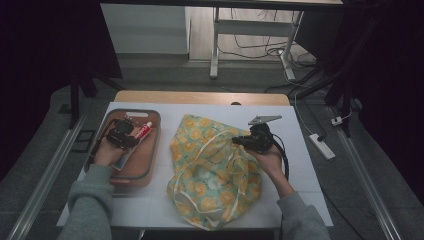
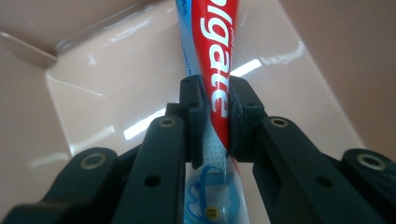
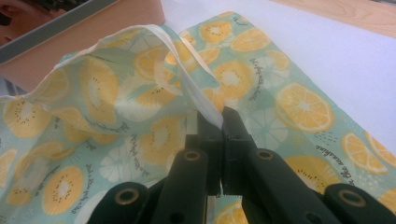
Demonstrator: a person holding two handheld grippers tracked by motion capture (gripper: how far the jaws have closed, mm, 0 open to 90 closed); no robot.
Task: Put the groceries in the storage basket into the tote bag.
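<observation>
A red, white and blue toothpaste tube (image 1: 142, 131) lies in a pinkish-brown tray (image 1: 145, 167) at the table's left. My left gripper (image 1: 126, 136) is shut on the toothpaste tube (image 2: 217, 70), its jaws pinching the tube's lower half just above the tray floor (image 2: 116, 93). A green cloth bag (image 1: 210, 170) printed with orange slices lies in the middle of the table. My right gripper (image 1: 239, 141) is shut on the bag's white-trimmed rim (image 3: 205, 105) and holds that edge lifted, so the bag's mouth (image 3: 116, 98) gapes a little.
The table has a white top (image 1: 295, 165) with a wooden strip (image 1: 200, 97) along the far edge. Beyond it stand a desk's legs (image 1: 215, 45) with cables on the floor. A power strip (image 1: 321, 145) lies off the right edge.
</observation>
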